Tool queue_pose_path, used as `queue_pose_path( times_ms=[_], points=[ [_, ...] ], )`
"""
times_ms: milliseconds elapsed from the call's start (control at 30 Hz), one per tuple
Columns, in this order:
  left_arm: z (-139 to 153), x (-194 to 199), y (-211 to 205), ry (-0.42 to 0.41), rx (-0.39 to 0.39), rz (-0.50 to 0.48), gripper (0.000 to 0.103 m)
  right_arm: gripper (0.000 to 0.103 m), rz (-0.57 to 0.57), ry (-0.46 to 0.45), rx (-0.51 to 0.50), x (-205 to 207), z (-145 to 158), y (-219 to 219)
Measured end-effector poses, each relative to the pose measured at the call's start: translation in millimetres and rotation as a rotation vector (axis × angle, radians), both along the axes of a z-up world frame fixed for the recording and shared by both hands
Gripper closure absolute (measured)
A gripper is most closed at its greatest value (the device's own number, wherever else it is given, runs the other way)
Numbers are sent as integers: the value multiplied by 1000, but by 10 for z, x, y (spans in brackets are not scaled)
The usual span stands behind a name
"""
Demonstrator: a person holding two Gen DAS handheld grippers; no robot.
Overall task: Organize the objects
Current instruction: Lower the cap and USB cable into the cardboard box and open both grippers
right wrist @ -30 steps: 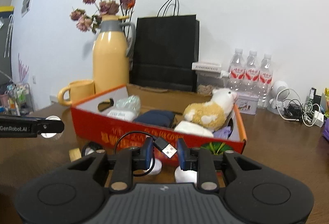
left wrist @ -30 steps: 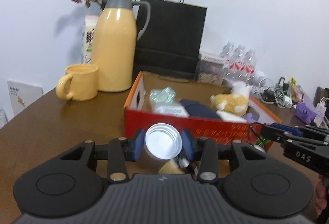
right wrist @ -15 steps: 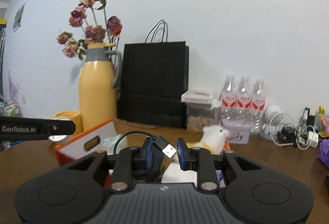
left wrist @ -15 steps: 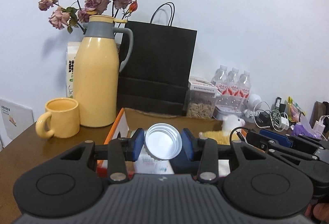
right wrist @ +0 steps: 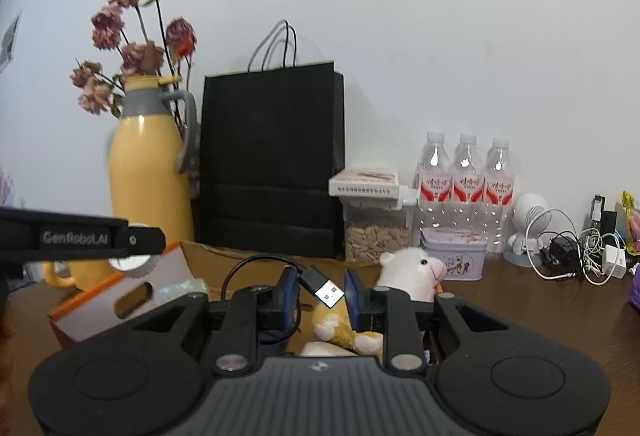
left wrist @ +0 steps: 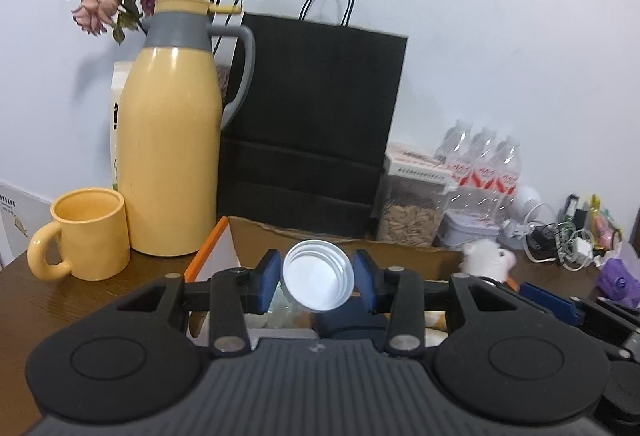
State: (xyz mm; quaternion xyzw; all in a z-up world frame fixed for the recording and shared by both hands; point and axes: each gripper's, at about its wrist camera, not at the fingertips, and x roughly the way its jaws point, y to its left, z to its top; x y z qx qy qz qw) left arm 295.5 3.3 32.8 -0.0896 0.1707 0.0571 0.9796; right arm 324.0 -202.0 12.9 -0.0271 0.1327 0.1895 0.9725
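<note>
My left gripper (left wrist: 318, 278) is shut on a round silver lid (left wrist: 318, 281), held above the near part of the red cardboard box (left wrist: 216, 242). My right gripper (right wrist: 322, 290) is shut on a black USB cable (right wrist: 323, 287), its plug sticking up between the pads, over the same box (right wrist: 120, 292). In the box lie a plush sheep (right wrist: 412, 268), a dark blue pouch (left wrist: 348, 320) and clear wrapping (right wrist: 180, 290). The left gripper's arm (right wrist: 80, 238) with the lid shows at the left of the right wrist view.
Behind the box stand a yellow thermos (left wrist: 168, 156) with dried flowers, a yellow mug (left wrist: 88, 232), a black paper bag (left wrist: 312, 124), a seed jar (right wrist: 376, 232), three water bottles (right wrist: 464, 180) and a tin. Tangled chargers (right wrist: 576, 252) lie at the right on the brown table.
Both grippers have risen and moved forward over the box, each keeping its hold. The box now sits lower and closer in both views.
</note>
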Motion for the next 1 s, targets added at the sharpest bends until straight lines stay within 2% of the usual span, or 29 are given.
queue_pose_path(
  times_ms=[200,267,300,333,367,400,433,500,533,1000],
  points=[
    [-149,110,25,52,15,0,61,79,-9,73,-21,133,-160,-9],
    [-169,100,38,51,21,14,46,78,-9,89,-28,143,-194,-16],
    [-174,81,48,39,21,20,29,78,-13,91,-28,134,-194,-22],
    [-169,61,53,25,20,26,12,72,-18,90,-24,125,-193,-34],
    [-165,46,61,8,20,31,5,65,-21,90,-20,121,-191,-47],
    [-166,24,69,-11,19,36,0,46,-24,88,-14,115,-187,-59],
    [-160,13,70,-23,20,42,0,24,-30,84,-9,108,-182,-69],
    [-144,1,71,-26,20,45,0,4,-38,73,-7,90,-171,-83],
    [-136,-1,72,-27,18,44,0,1,-37,70,-6,86,-161,-85],
    [-96,-210,79,-65,1,2,0,0,-54,49,-6,-35,-94,-99]
  ],
)
